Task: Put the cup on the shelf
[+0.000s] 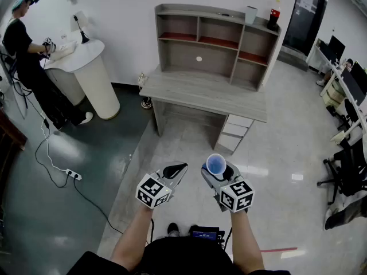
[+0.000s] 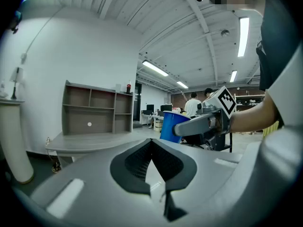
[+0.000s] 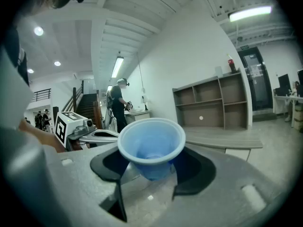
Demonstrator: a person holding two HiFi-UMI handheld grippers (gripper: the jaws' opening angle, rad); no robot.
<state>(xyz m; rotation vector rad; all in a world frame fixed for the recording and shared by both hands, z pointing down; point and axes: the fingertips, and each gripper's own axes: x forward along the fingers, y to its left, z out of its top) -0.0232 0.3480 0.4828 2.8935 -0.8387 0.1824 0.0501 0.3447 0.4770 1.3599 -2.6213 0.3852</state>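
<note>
Cup [image 1: 215,164], blue and upright with its mouth open to the ceiling, is clamped by its lower body between the jaws of the right tool [image 1: 218,172]. It is held over the pale floor, well short of the shelf [image 1: 218,44] and a little toward that shelf's right half.

That shelf is a grey-brown unit of open compartments backed against the white wall. It stands on the rear of a grey surface [image 1: 200,96], which juts out forward from the shelf's foot. White drawers [image 1: 232,133] hang under the surface below the shelf's right end. A white rounded counter [image 1: 92,73] stands to the left of the shelf, near it but apart. A person in dark clothes [image 1: 23,56] stands at the counter's far side, further from the shelf.

On the shelf's top board, at its right end, a white container [image 1: 251,14] and a dark bottle with a red top [image 1: 274,15] stand side by side.

The left tool [image 1: 175,171] is held just beside the right one, as far from the shelf. Its jaws are pressed together with nothing between them.
</note>
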